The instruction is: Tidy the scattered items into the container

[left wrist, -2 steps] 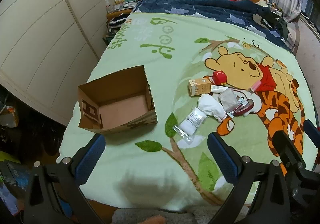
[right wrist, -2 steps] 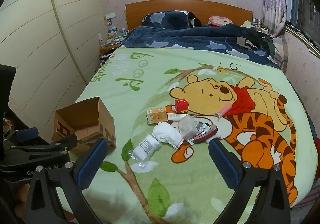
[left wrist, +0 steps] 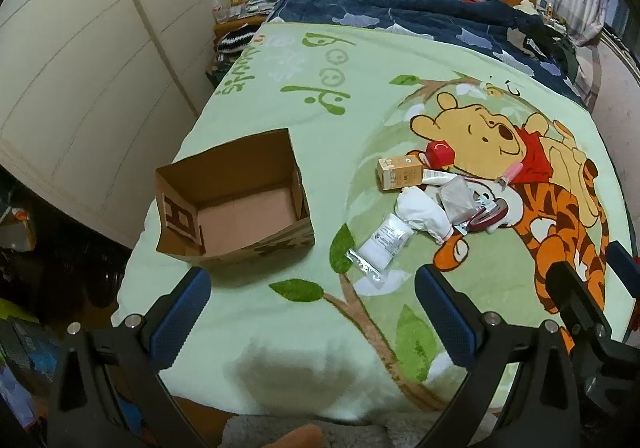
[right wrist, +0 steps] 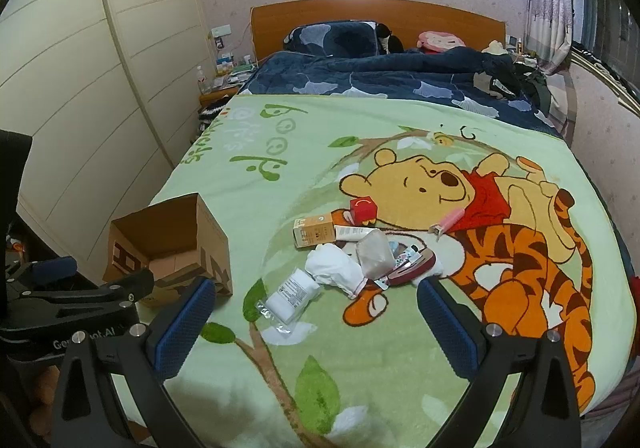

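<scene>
Left wrist view: my left gripper [left wrist: 312, 288] and right gripper [right wrist: 316, 300] both gape wide, empty. Cardboard box [left wrist: 236, 208] sits near the blanket's [left wrist: 280, 128] left edge; the pile's [left wrist: 436, 196] small items overlap, hard to identify.

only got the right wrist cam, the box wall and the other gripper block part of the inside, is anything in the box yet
Observer: No. The left wrist view looks down into the cardboard box, and its whole floor is bare.
Operator: ok and are the left jaws open, i only see that gripper side on
Observer: Open. In its own view the left gripper has its jaws wide apart with nothing between them, and only the green blanket shows in the gap.
</scene>
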Available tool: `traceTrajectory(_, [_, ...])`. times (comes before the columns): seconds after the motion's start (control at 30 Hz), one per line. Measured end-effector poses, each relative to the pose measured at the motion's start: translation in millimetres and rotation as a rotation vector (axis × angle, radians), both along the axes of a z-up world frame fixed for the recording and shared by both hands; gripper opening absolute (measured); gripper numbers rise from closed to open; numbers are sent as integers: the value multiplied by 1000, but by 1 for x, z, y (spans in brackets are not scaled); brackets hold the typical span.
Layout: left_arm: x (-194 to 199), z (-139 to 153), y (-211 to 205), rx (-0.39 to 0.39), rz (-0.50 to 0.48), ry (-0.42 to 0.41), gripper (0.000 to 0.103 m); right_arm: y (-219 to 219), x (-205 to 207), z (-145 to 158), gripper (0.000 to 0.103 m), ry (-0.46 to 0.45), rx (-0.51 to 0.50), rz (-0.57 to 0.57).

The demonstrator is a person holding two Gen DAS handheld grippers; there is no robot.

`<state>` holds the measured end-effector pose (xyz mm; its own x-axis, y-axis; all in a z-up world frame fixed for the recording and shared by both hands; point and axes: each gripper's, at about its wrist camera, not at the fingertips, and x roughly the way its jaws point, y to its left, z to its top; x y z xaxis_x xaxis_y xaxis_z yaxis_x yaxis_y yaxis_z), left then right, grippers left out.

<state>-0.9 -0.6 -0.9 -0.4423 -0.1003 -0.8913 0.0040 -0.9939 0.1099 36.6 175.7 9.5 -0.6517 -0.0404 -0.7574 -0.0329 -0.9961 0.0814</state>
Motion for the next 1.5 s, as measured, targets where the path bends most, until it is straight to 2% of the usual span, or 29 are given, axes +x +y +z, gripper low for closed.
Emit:
traceTrajectory(0.63, [-7,-8,-5,24,34,-31,103,7,-6,-6,103,-18,-18,-30])
traceTrajectory(1.23, [-7,-7,3,28,-1,-25,103,13,-10,-5,103,-18,-26,-45])
traceTrajectory(1.5, [1,-2,5,92,-35,-28,103,16,-8,-3,103,0,-37,-48])
